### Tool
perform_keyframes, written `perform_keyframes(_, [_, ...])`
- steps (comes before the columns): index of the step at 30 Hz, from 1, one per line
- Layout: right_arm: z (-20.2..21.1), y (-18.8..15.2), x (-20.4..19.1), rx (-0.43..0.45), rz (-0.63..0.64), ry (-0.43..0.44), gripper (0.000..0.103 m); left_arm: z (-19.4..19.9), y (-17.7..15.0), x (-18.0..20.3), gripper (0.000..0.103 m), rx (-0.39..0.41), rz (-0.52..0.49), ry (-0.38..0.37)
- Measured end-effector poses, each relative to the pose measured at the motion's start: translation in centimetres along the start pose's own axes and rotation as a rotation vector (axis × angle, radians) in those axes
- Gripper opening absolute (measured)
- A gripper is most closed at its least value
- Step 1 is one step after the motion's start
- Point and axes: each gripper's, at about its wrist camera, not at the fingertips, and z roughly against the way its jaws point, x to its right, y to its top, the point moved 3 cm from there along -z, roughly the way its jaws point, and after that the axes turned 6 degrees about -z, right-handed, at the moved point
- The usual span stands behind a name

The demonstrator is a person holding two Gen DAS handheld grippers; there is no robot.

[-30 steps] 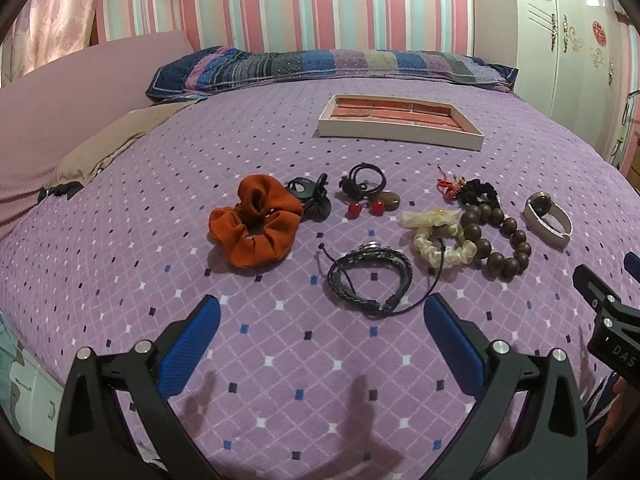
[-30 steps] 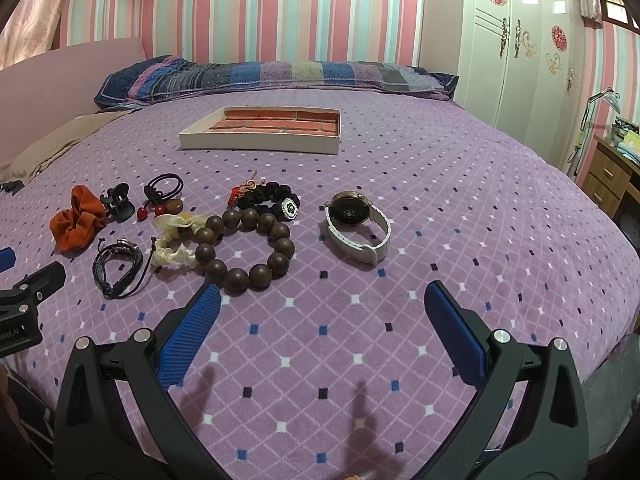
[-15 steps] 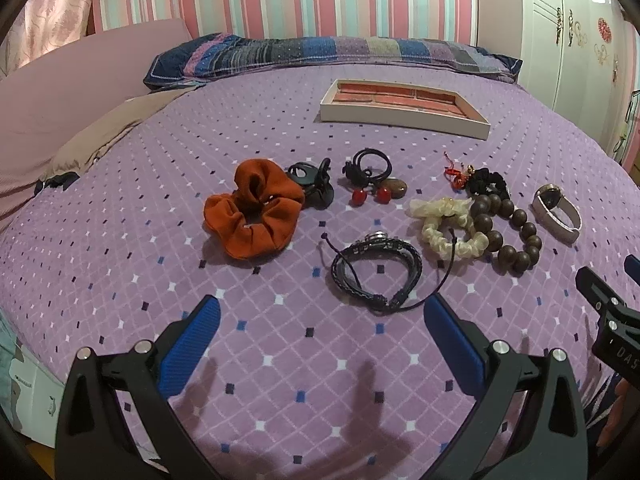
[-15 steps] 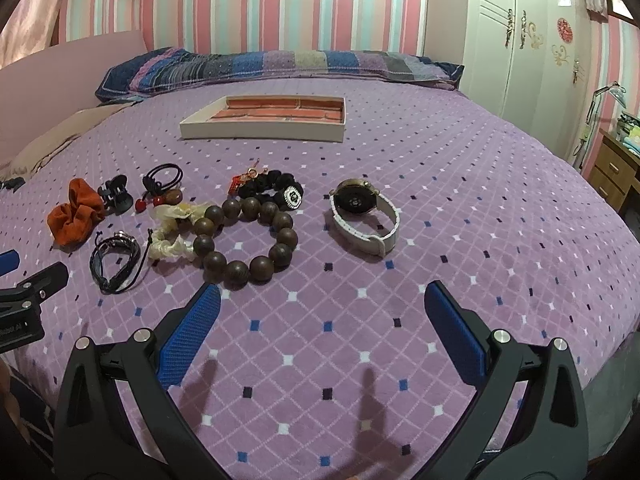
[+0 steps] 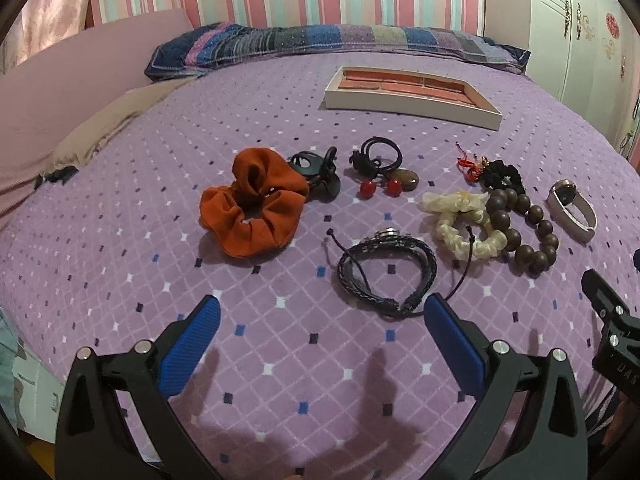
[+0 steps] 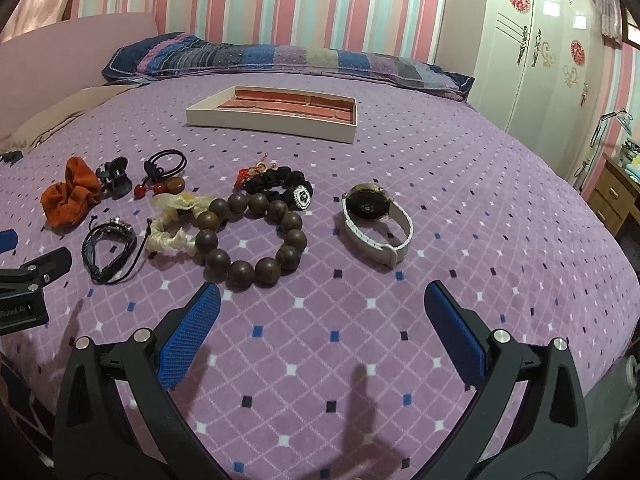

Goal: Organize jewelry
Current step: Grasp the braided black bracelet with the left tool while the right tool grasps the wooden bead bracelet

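**Nothing sorted yet: every piece still on the bed**

While both grippers hang over the near edge of the bed (image 6: 500, 208), no item has reached the tray (image 5: 408, 102), which looks bare down to its brick-patterned floor and sits far ahead of both tools.

The left gripper (image 5: 320, 332) has its jaws wide apart and holds nothing. Just ahead of it, close to its right finger, lies the braided bracelet (image 5: 386, 270), its loose cord trailing toward that fingertip. Farther ahead and to the left is the orange scrunchie (image 5: 252, 206), with a black claw clip (image 5: 318, 170) touching its far side. Ahead of the bracelet lie a black hair tie (image 5: 380, 154) and red bobbles (image 5: 380, 188).

The right gripper (image 6: 320, 320) is also spread and empty. Just ahead of its left finger is the bead bracelet (image 6: 250, 236), with the cream scrunchie (image 6: 170, 236) against the beads' left side and a black scrunchie (image 6: 284, 186) at their far side. The watch (image 6: 376, 224) lies ahead, roughly centred between the jaws and apart from the rest.

By my reading the job is at its very start: about ten pieces wait, all well short of the tray. The braided bracelet looks the nearest pick for the left tool, the beads or watch for the right.
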Motion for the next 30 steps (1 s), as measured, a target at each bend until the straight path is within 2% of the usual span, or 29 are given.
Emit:
perform_keyframes(5, [-0.9, 1.3, 0.2, -0.010, -0.014, -0.010, 0.099, -1.0, 0.9, -0.4, 0.099, -0.032, 0.014, -0.055])
perform_keyframes(10, [-2.5, 2.0, -0.3, -0.040, -0.035, 0.037, 0.099, -1.4, 1.8, 0.1, 0.097, -0.026, -0.020, -0.046])
perform_keyframes(11, [-3.0, 2.1, -0.4, -0.052, -0.035, 0.031, 0.094, -1.8, 1.7, 0.2, 0.095, -0.038, -0.026, -0.051])
perform_keyframes(12, [-3.4, 2.0, -0.4, -0.064, -0.033, 0.026, 0.090, -2.2, 1.6, 0.2, 0.086, -0.053, -0.028, -0.055])
perform_keyframes(13, [-3.9, 2.0, -0.4, -0.079, -0.035, 0.026, 0.081, -2.6, 1.5, 0.2, 0.074, -0.069, -0.029, -0.062])
perform_keyframes(14, [-4.2, 1.9, -0.4, -0.093, -0.039, 0.028, 0.076, -3.1, 1.4, 0.2, 0.068, -0.088, -0.027, -0.070])
perform_keyframes(15, [-4.7, 1.7, -0.3, -0.110, -0.049, 0.032, 0.075, -3.5, 1.2, 0.1, 0.061, -0.106, -0.021, -0.077])
perform_keyframes(17, [-5.3, 1.5, 0.0, -0.132, -0.068, 0.036, 0.072, -4.4, 1.0, -0.3, 0.060, -0.141, 0.013, -0.116])
perform_keyframes(21, [-6.4, 1.6, 0.1, -0.162, -0.103, 0.071, 0.071, -4.7, 1.2, -0.4, 0.060, -0.140, 0.021, -0.127])
perform_keyframes(30, [-8.7, 2.0, -0.7, -0.192, -0.106, 0.064, 0.062, -6.2, 1.7, 0.4, 0.056, -0.153, -0.020, -0.079])
